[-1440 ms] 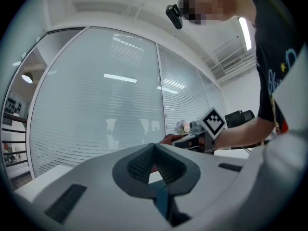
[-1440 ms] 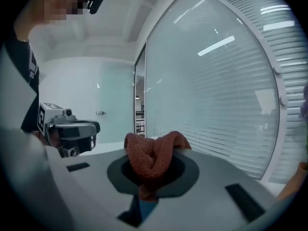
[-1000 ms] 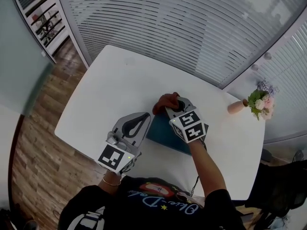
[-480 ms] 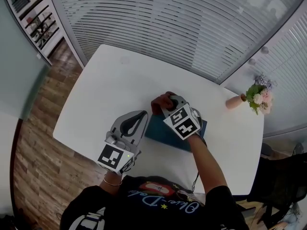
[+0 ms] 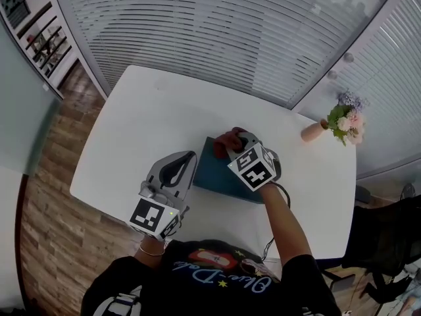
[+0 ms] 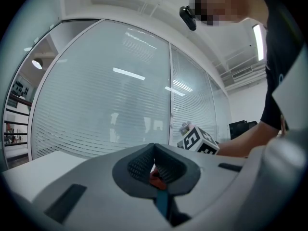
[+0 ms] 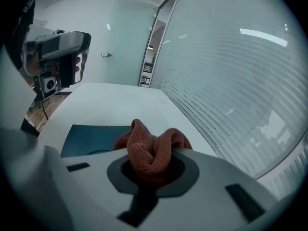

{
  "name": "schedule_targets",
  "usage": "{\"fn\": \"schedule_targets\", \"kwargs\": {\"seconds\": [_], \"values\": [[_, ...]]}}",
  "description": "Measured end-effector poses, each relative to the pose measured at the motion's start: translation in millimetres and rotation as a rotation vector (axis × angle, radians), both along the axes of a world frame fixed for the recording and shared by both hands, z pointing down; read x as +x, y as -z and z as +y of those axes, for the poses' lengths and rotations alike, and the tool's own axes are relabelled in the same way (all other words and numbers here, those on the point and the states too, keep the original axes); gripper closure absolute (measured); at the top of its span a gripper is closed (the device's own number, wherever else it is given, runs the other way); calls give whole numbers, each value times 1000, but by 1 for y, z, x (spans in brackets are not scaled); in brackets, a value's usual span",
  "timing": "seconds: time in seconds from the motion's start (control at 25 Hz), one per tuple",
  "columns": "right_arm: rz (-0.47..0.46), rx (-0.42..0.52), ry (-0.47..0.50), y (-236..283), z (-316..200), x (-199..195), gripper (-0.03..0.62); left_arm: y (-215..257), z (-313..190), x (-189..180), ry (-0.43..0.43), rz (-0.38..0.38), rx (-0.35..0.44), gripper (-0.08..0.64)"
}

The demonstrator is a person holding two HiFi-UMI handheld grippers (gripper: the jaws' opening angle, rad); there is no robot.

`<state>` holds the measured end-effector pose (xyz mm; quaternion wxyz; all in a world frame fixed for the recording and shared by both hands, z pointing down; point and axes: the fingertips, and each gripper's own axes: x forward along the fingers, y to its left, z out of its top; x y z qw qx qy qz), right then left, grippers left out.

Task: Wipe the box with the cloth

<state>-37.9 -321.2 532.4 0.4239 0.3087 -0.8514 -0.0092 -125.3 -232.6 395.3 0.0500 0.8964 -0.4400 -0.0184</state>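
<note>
A: Wiping yet?
B: Barely. The right gripper [image 5: 239, 139] jaws pinch the cloth [image 5: 227, 142], nudged slightly along the far edge of the box [image 5: 217, 174]; much surface remains, I'd judge. The left gripper [image 5: 188, 157] jaws are closed, empty.

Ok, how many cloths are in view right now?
1: the rust-red cloth, bunched in the right gripper, at the teal box's far edge. None seen elsewhere.

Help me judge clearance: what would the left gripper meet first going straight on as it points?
Probably the box, its edge just beyond the left gripper, jaws shut; the cloth in the right gripper lies further along. Height unclear.
</note>
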Motion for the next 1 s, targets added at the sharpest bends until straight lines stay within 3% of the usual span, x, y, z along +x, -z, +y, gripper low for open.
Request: {"fn": "schedule_targets", "kwargs": {"seconds": [1.0], "values": [[87,4,-236,-4,23,120,565,10,6,20,-65,-32,26,557]]}}
